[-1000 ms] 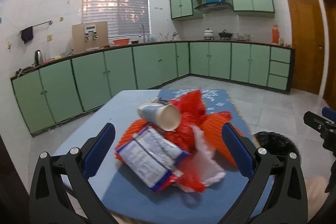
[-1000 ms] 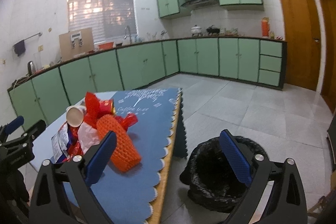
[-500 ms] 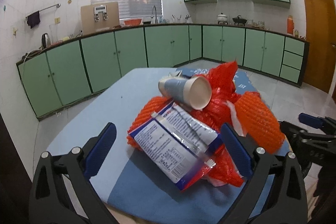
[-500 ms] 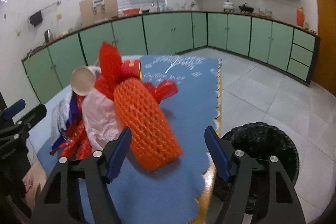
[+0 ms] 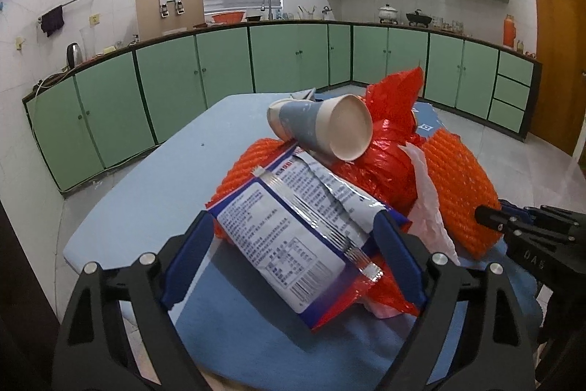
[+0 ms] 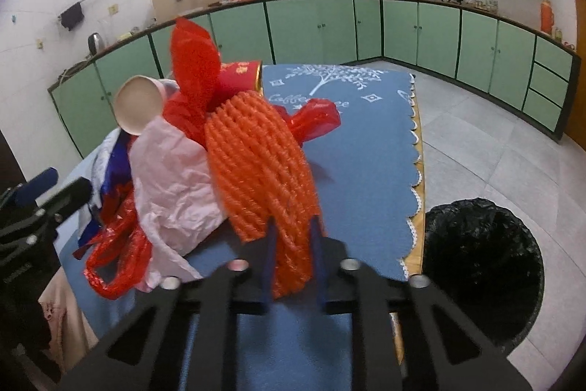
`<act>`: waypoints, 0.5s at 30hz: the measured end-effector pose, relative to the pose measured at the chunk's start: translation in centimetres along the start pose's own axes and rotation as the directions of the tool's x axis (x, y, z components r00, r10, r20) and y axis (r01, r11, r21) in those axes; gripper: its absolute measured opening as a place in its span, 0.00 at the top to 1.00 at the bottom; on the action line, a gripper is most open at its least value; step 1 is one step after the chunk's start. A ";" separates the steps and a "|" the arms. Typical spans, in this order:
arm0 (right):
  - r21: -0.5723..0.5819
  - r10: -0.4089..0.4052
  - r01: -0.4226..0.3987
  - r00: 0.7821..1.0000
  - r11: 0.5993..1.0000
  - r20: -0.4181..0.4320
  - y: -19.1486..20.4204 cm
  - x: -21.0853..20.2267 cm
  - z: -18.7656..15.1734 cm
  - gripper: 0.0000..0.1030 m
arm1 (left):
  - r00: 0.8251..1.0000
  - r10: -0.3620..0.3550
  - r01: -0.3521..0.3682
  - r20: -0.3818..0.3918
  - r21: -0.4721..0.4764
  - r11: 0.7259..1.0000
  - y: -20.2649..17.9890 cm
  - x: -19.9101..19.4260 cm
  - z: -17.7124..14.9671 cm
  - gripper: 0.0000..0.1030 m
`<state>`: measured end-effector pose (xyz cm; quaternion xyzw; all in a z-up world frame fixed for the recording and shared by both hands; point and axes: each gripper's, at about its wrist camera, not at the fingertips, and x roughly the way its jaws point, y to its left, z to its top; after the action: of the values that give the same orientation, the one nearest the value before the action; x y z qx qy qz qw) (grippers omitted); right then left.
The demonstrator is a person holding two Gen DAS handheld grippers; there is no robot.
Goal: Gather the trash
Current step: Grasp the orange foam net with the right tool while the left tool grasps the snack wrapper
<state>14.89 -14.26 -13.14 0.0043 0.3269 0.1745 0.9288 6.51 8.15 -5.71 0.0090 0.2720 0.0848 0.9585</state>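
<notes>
The orange foam net (image 6: pixel 262 167) lies at the pile's near edge, on the blue table mat (image 6: pixel 366 141) beside the black-lined bin (image 6: pixel 483 266). The right gripper (image 6: pixel 291 259) has just been closing and now pinches the net's end. The left gripper (image 5: pixel 293 262), jaws wide but closing, straddles the snack wrapper (image 5: pixel 293 226) without pressing it. The step looks like the grasp; next the net needs lifting over the bin.

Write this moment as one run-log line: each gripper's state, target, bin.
right gripper: just closed on orange foam net | left gripper: open, closing around snack wrapper | black-lined bin: on floor beside table
</notes>
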 end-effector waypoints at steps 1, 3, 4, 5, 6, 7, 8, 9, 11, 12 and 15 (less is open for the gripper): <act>0.003 0.004 -0.004 1.000 1.000 0.012 0.0 -0.4 -0.1 0.88 | 1.000 -0.004 0.004 -0.001 0.002 1.000 -0.1 -0.1 -0.1 0.17; 0.003 0.005 -0.006 1.000 1.000 0.031 0.0 -1.2 0.0 0.89 | 1.000 -0.012 0.012 -0.002 0.003 1.000 -0.4 -0.1 -0.1 0.17; 0.003 0.001 -0.001 0.999 1.000 0.045 0.0 -1.8 0.0 0.89 | 1.000 -0.013 0.013 -0.001 0.003 1.000 -0.4 -0.1 -0.1 0.17; 0.001 -0.003 0.003 0.999 1.000 0.053 0.0 -2.1 0.1 0.89 | 1.000 -0.013 0.013 0.000 0.005 1.000 -0.6 -0.1 -0.1 0.17; 0.003 -0.008 0.008 0.998 1.000 0.065 -0.1 -2.7 0.1 0.89 | 1.000 -0.015 0.015 0.001 0.004 1.000 -0.7 -0.1 0.0 0.17; 0.008 -0.012 0.011 0.997 1.000 0.075 -0.2 -3.2 0.1 0.89 | 1.000 -0.017 0.017 0.002 0.003 1.000 -0.8 -0.1 0.0 0.17; 0.012 -0.014 0.013 0.997 1.000 0.081 -0.4 -3.5 0.2 0.89 | 1.000 -0.021 0.021 0.002 0.001 1.000 -1.0 0.0 0.1 0.16; 0.015 -0.017 0.016 0.996 1.000 0.084 -0.6 -3.8 0.4 0.89 | 1.000 -0.025 0.025 0.002 0.000 1.000 -1.3 0.0 0.1 0.16; 0.018 -0.025 0.024 0.995 1.000 0.092 -0.8 -4.2 0.5 0.89 | 1.000 -0.026 0.026 0.005 0.003 1.000 -1.8 0.1 0.3 0.16; 0.021 -0.026 0.025 0.995 0.999 0.096 -1.0 -4.3 0.5 0.89 | 1.000 -0.021 0.021 0.008 0.008 1.000 -2.2 0.2 0.4 0.16; 0.022 -0.025 0.023 0.995 0.999 0.097 -1.2 -4.3 0.6 0.89 | 1.000 -0.009 0.009 0.007 0.019 1.000 -3.2 0.8 0.6 0.15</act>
<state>12.55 -16.73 -10.20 0.0187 0.2830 0.1593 0.9456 7.99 5.20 -5.83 0.0174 0.2697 0.0780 0.9596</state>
